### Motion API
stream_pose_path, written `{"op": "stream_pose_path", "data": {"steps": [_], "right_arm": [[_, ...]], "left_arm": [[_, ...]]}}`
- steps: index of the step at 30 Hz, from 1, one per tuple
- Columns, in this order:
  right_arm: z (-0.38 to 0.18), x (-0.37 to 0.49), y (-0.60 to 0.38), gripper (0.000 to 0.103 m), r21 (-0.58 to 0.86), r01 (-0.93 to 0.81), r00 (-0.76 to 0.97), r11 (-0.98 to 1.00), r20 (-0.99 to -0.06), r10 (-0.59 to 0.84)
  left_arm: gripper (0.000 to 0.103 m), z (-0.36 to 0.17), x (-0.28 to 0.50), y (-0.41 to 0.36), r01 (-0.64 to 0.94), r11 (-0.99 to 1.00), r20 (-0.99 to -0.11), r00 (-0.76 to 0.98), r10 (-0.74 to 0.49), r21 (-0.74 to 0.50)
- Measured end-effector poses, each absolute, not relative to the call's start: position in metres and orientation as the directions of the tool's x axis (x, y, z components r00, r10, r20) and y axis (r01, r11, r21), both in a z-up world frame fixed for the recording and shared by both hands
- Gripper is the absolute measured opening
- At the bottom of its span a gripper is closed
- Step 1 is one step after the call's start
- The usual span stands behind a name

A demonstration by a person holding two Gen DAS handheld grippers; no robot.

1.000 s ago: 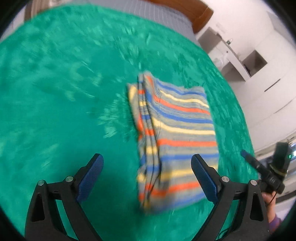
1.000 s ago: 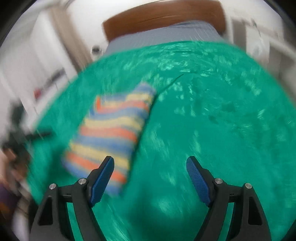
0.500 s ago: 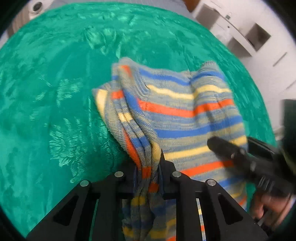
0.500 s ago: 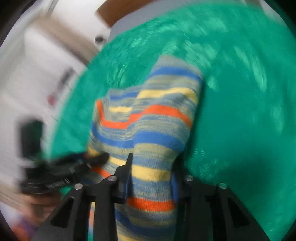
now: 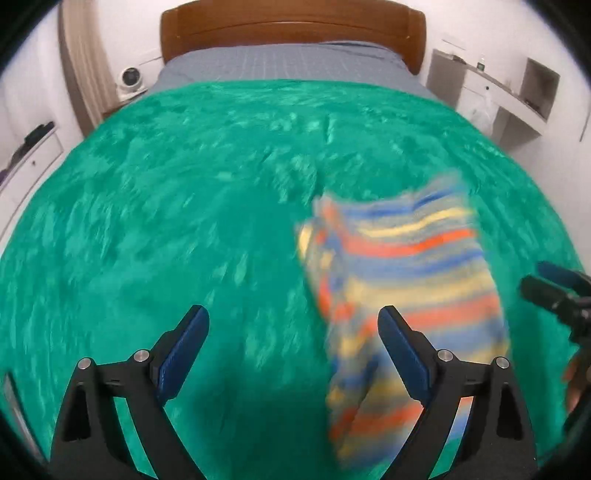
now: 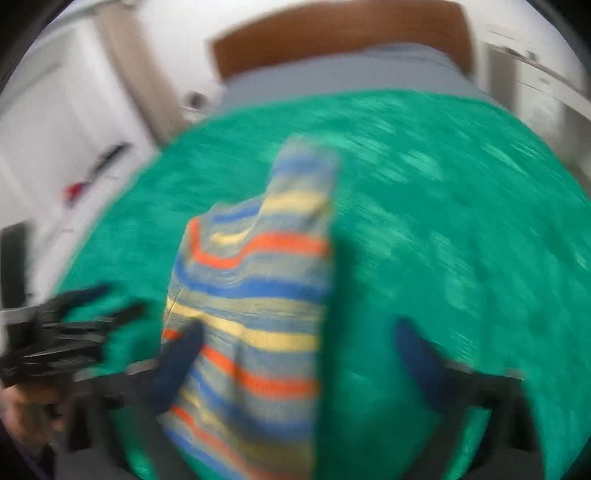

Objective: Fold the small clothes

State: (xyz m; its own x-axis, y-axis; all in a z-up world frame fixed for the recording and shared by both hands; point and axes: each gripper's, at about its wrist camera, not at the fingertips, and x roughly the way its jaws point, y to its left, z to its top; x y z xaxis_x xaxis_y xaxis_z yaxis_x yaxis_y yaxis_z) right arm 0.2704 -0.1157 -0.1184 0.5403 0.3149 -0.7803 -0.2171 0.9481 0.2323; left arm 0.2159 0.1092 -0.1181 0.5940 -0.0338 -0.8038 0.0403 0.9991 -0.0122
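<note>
- Left gripper (image 5: 293, 328): jaws have just been opening and stand wide, nothing between them, only green blanket (image 5: 184, 206) below
- Right gripper (image 6: 299, 347): jaws likewise just opened wide, blurred, not pressing the cloth
- Striped garment (image 5: 402, 266), folded, lies on the blanket, partly behind the left gripper's right-hand finger
- Wooden headboard (image 5: 291, 26) far behind
</note>
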Motion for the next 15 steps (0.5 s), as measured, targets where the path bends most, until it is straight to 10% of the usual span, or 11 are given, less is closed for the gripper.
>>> {"op": "stream_pose_path", "data": {"steps": [15], "right_arm": [[-0.056,0.111,-0.155,0.102,0.044,-0.284,0.641,0.958,-0.734,0.224]], "left_arm": [[0.103,-0.046,0.085,0.1,-0.107,0.99,-0.65,0.747,0.143,0.095]]}}
